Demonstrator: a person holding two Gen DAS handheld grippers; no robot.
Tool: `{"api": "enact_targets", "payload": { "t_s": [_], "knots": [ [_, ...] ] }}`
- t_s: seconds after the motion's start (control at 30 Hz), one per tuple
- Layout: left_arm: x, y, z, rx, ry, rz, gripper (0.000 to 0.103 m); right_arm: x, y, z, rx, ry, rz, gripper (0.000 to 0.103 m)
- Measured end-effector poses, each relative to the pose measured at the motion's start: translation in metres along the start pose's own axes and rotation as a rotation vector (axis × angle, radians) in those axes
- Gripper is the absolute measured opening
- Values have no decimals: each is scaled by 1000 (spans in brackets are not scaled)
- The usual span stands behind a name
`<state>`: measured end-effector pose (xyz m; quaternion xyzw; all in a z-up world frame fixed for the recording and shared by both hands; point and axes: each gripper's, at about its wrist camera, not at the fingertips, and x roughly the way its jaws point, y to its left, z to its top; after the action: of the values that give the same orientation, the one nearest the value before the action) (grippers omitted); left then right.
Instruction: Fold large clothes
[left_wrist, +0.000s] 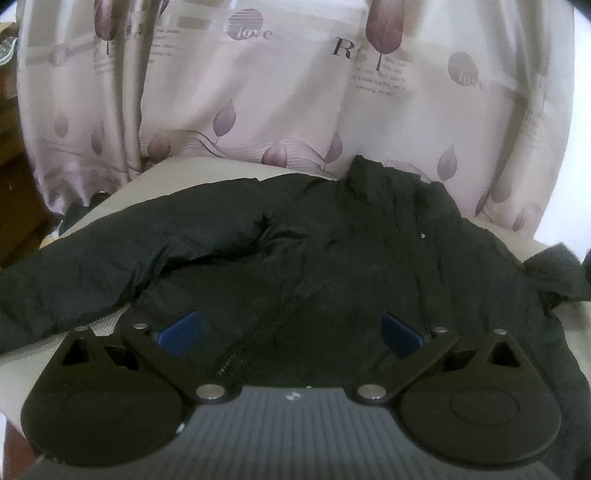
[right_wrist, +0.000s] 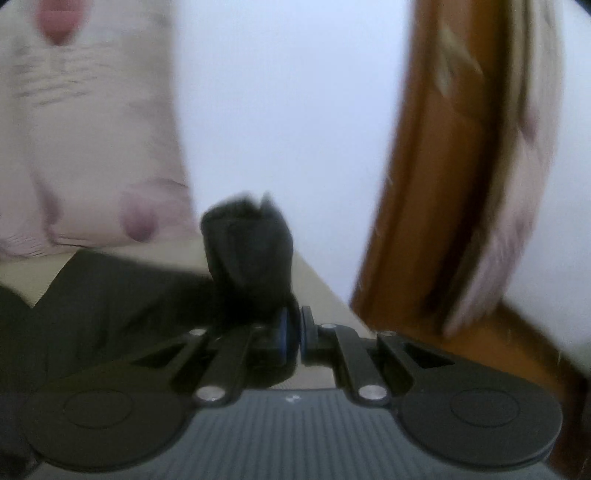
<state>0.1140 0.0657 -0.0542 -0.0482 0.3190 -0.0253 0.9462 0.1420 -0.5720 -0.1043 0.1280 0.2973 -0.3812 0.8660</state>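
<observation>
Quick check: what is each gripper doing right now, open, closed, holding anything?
Left gripper: jaws open, over the black jacket, holding nothing.
Right gripper: jaws closed on a bunched piece of the black jacket.

A black jacket (left_wrist: 332, 251) lies spread on the beige table (left_wrist: 207, 171)

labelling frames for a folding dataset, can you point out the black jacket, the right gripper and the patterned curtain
black jacket (left_wrist: 332, 251): left wrist view, on its crumpled chest panel.
right gripper (right_wrist: 298, 338): right wrist view, midway between the shut blue fingertips, black fabric pinched there.
patterned curtain (left_wrist: 258, 92): left wrist view, on a pale fold behind the jacket.
</observation>
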Motion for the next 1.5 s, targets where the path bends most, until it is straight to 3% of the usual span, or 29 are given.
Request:
{"api": "enact_targets", "payload": {
  "t_s": [0.1,0.17,0.3,0.37,0.4,0.47,0.63,0.7,0.83,0.9,0.93,0.97,1.07,1.23,1.4,1.5],
  "knots": [
    [-5,2,0,-6,-2,6,103,3,-28,-25,132,53,-17,7],
    [-8,3,-2,6,-15,17,103,-20,-49,-46,211,55,63,9],
    [-15,10,-14,42,-31,30,103,-90,-64,-97,285,128,444,15],
    [-19,16,-21,52,-30,39,103,-123,-53,-122,185,188,569,38],
    [-21,19,-24,49,-23,41,103,-141,-47,-136,140,207,605,43],
    [-25,26,-30,29,-10,31,103,-170,-33,-161,78,253,639,61],
    [-42,37,-40,-5,-13,8,103,-205,-14,-196,35,285,676,62],
    [-46,37,-42,-8,-11,0,103,-198,-1,-187,14,243,668,62],
    [-55,35,-49,-6,-14,-21,103,-167,25,-176,30,280,688,68],
    [-59,33,-52,5,-18,-8,103,-163,38,-173,-3,269,696,61],
    [-61,33,-53,9,-14,-9,103,-161,46,-171,-29,269,702,25],
    [-61,33,-54,11,-11,-11,103,-160,52,-170,-43,282,717,11],
    [-63,33,-54,12,-9,-14,103,-173,65,-170,-186,199,665,6],
    [-61,28,-52,36,-16,-25,103,-178,38,-151,-182,141,574,0],
    [-48,22,-54,46,5,-40,103,-165,14,-148,-122,241,620,1],
    [-40,21,-55,30,20,-49,103,-154,13,-149,32,314,713,6]
  ]
}}
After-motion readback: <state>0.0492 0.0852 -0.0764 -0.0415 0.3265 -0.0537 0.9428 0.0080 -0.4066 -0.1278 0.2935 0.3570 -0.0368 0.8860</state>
